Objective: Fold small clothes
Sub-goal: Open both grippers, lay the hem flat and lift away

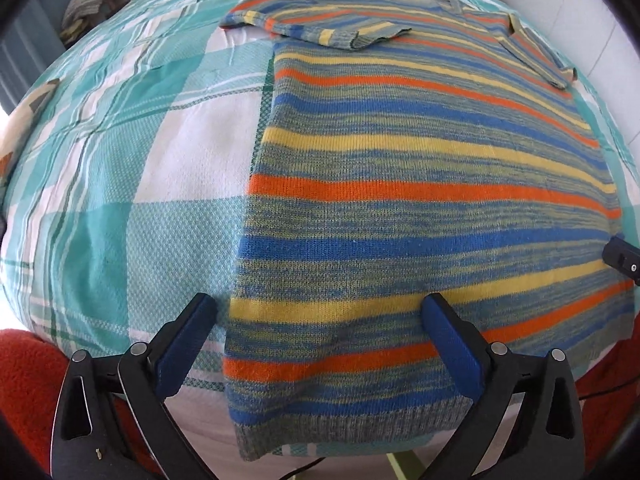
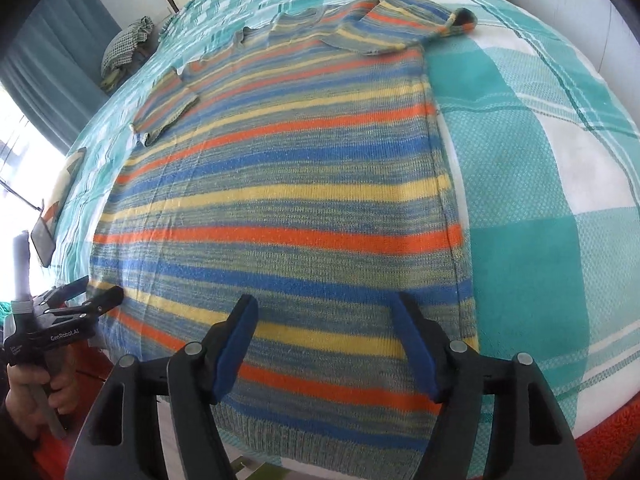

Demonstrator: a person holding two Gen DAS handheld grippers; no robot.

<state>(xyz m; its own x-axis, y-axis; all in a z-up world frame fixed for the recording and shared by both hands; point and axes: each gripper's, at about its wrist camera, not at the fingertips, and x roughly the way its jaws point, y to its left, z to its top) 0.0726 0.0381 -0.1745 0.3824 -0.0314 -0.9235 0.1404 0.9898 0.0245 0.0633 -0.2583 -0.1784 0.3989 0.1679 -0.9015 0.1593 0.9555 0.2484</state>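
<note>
Left wrist view: your left tool [image 1: 320, 312] gapes wide over the sweater [image 1: 400, 208] hem corner | right tool [image 2: 324, 312] spread likewise | sleeves already tucked inward, so you're set for a hem-to-collar fold on the bed [image 1: 140, 200].

Your bed, daylit room.
You face a teal-and-white checked bedspread [image 2: 520, 128]; teal curtains [image 2: 52, 80] beside a bright window [image 2: 12, 136].

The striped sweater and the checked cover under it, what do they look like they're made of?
The striped sweater looks like knitted yarn, perhaps wool or acrylic: fine knit columns show, with a ribbed grey hem, and the finish is matte. The checked cover looks like woven cotton: a small raised dotted weave shows in the teal squares, also matte. The exact fibre cannot be told for either.
</note>
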